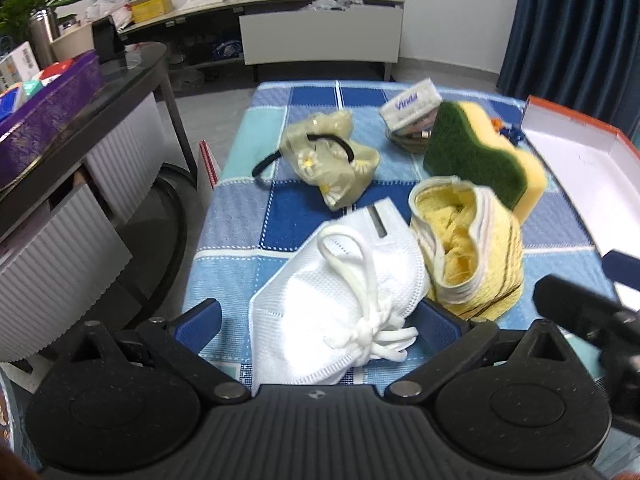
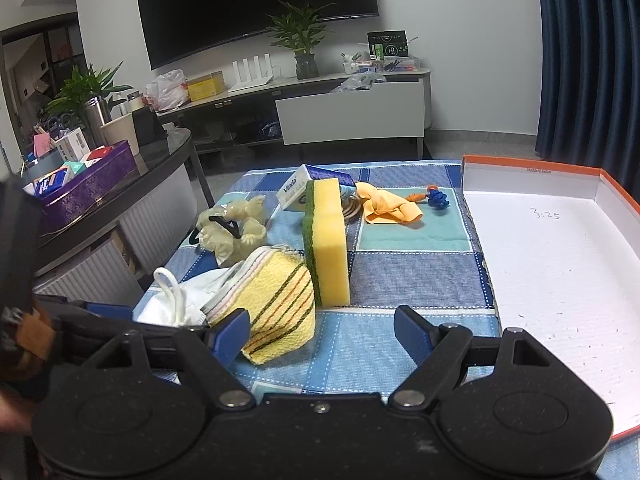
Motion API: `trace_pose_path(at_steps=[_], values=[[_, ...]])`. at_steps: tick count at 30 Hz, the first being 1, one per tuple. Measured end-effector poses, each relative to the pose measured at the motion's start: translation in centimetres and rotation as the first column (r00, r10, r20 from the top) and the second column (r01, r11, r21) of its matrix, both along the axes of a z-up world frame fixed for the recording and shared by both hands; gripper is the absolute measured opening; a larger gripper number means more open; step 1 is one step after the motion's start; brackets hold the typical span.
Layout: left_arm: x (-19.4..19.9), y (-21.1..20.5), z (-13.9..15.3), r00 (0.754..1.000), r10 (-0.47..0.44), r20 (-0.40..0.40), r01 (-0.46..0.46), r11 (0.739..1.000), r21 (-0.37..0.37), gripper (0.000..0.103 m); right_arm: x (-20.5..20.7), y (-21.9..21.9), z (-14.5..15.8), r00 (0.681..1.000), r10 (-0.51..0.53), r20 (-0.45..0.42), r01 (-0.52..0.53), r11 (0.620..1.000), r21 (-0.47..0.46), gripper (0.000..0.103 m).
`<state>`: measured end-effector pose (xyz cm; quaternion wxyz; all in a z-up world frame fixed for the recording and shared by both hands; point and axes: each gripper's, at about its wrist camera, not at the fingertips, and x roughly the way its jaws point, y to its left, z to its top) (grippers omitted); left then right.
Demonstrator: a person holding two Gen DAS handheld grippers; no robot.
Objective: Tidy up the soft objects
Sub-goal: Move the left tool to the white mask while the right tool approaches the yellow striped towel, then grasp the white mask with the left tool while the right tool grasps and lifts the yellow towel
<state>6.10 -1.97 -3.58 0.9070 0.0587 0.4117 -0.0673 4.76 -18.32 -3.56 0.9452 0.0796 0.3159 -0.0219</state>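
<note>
Soft objects, lot on a blue checked cloth over the tabletop point(image 2: 400, 280): white face mask point(image 1: 340, 300) with knotted ear loops, nearest the left gripper point(image 1: 320, 320); rolled yellow striped towel point(image 2: 276, 300) touching the mask; yellow-and-green sponge point(image 2: 326, 240) standing on its edge just behind the towel; translucent glove bundle point(image 1: 332, 160) ringed by a black hair tie; orange cloth point(image 2: 388, 206); small blue knotted item point(image 2: 438, 199), kind not clear. Receiving container: white box lid point(image 2: 560, 260) with orange rim, lying open beside the cloth at the right. Left gripper: jaws wide, the mask between them, not yet pinched. Right gripper point(image 2: 322, 334): jaws wide, holding nothing, its left finger against the towel. Risks, as judged: closing on the mask may catch only a loose ear loop, so the mask dangles or drags the touching towel; a nudge to the towel may topple the upright sponge; the two grippers sit close and may collide. Legible writing: "Vinda" on a tissue pack point(image 1: 410, 106) behind the sponge; handwritten "3:25" inside the lid; small print on its rim unreadable.
</note>
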Motion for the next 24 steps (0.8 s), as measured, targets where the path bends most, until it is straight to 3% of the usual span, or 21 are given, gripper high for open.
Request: trace_pose_path(at_steps=[3,10,24], values=[[0.2,-0.1,-0.7,0.999,-0.035,-0.006,0.035,0.999,0.003,0.092,0.2,0.2,-0.1,1.000,0.006,-0.004,-0.006,1.000,0.012,0.093],[-0.5,0.8,-0.3,0.999,-0.026,0.033,0.027,0.999,-0.028,0.082,1.2,0.7,-0.4,1.000,0.018,-0.020,-0.016,0.996,0.090,0.093],[-1.1,3.9,1.5,0.989,0.131,0.074,-0.128,0.991,-0.045,0.081,4.4,2.3,-1.5,0.998,0.024,-0.055,-0.016,0.991,0.133,0.093]])
